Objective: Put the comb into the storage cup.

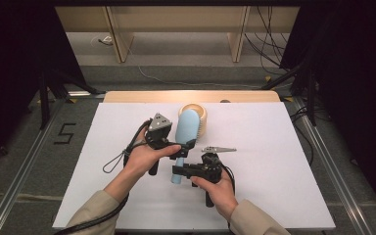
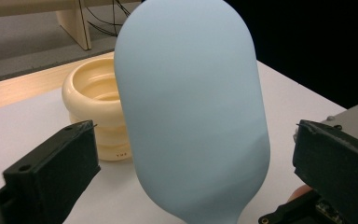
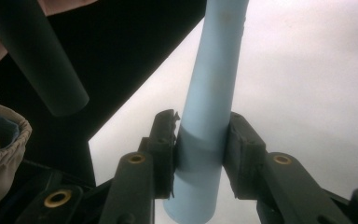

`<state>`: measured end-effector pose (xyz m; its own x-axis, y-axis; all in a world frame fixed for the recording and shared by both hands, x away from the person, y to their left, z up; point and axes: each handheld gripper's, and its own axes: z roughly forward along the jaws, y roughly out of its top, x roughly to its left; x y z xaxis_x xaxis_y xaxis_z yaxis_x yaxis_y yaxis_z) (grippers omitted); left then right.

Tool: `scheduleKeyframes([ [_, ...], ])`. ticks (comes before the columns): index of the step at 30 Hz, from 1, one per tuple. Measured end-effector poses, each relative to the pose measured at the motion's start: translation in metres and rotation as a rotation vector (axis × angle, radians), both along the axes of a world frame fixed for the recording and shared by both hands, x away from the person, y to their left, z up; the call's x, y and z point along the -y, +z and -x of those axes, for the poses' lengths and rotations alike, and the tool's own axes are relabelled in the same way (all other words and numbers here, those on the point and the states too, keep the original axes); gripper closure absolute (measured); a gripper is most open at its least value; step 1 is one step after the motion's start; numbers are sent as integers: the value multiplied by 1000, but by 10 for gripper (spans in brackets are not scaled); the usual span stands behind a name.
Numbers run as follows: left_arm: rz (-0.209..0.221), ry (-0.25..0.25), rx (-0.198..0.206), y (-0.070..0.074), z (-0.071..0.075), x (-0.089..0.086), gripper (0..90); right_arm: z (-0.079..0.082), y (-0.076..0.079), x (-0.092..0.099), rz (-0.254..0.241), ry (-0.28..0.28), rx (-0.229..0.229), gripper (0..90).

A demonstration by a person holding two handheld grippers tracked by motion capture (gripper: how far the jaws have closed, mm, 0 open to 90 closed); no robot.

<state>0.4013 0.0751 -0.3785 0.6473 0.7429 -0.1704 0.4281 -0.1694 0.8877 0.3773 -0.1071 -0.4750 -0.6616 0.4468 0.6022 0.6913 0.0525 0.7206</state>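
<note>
Clamping the pale blue plastic paddle brush point(image 3: 208, 116) by its handle, the right gripper point(image 1: 192, 171) props it above the white table point(image 1: 274, 186) (head raised), so the left gripper point(image 1: 186, 145), jaws apart, can flank its neck before the cream ribbed bowl point(image 2: 93, 116).

Pale blue paddle-shaped head point(image 2: 191, 112) at centre frame between two open black jaws; cream ribbed bowl point(image 2: 95, 116) behind at left

A white-topped table point(image 1: 274, 196) with a pale wooden far edge carries a cream ribbed bowl point(image 1: 200, 113) near that edge and a small metal clip point(image 1: 219, 149) mid-table.
</note>
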Motion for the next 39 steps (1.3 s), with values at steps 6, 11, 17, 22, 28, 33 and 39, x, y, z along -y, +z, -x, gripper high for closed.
scheduleKeyframes([
  [6,-1,-3,-1,4,-4,2,0,0,0,0,-2,0,2,672],
  [11,2,-4,-3,7,-9,3,0,0,1,0,-2,2,0,673],
  [17,7,-4,-20,7,-16,5,0,0,1,0,-5,5,-6,673],
  [22,16,-7,-33,9,-21,8,0,0,1,-1,-7,7,-3,673],
  [28,10,-9,-43,8,-27,11,0,1,2,-1,-8,10,1,673],
  [33,13,-9,-54,9,-32,14,0,1,2,-1,-10,11,0,673],
  [39,12,-6,-77,11,-38,18,7,1,3,-1,-11,11,-6,673],
])
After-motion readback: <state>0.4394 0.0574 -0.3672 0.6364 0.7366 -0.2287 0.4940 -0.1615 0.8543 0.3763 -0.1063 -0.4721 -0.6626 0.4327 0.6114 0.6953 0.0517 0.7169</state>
